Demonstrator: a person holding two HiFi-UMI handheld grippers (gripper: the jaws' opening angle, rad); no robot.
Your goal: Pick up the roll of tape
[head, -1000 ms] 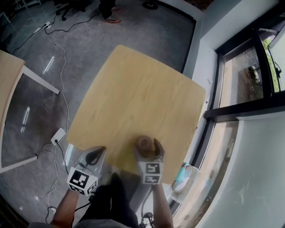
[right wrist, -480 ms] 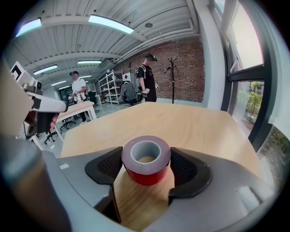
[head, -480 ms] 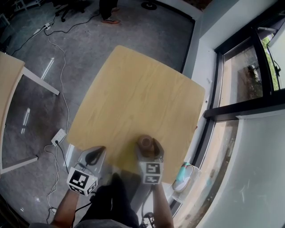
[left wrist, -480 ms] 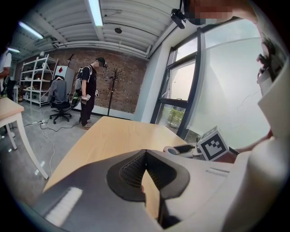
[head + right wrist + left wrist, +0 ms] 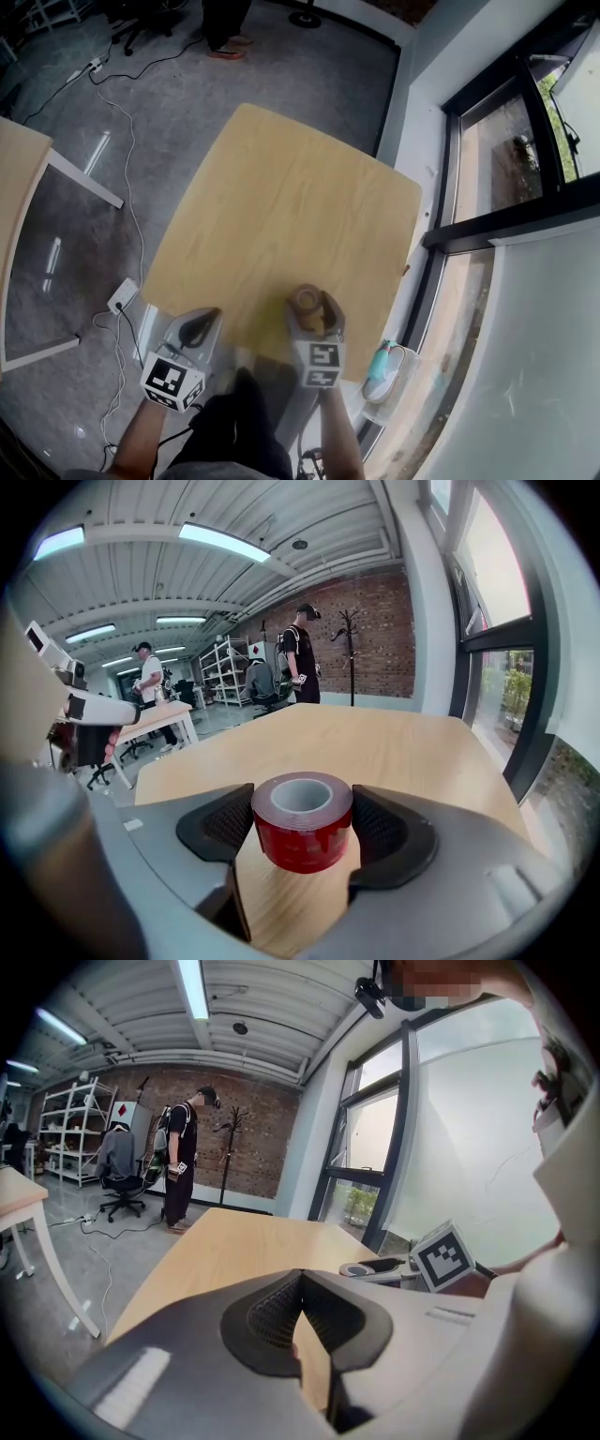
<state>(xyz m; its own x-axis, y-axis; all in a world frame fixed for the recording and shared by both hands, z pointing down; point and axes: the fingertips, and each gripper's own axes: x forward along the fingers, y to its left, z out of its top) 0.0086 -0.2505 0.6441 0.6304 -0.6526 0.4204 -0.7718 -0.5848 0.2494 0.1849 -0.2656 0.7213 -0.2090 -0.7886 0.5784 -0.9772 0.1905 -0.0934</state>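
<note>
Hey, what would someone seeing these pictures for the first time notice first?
The red roll of tape stands out, pinched between the pads of the right hand-held gripper, whose jaws have just been closing on it, close to the near edge of the wooden table. The left hand-held gripper waits shut and empty by the table's near left corner. Far behind, a person stands before a brick wall.

I see a light wooden table (image 5: 281,206) with rounded corners, standing on a grey floor (image 5: 159,103) beside the window (image 5: 487,141). At the tabletop's near edge is the red roll of tape (image 5: 305,300); I can't tell whether it rests on the wood. White cables (image 5: 131,202) and a power strip (image 5: 122,288) lie on the floor to the table's left.
</note>
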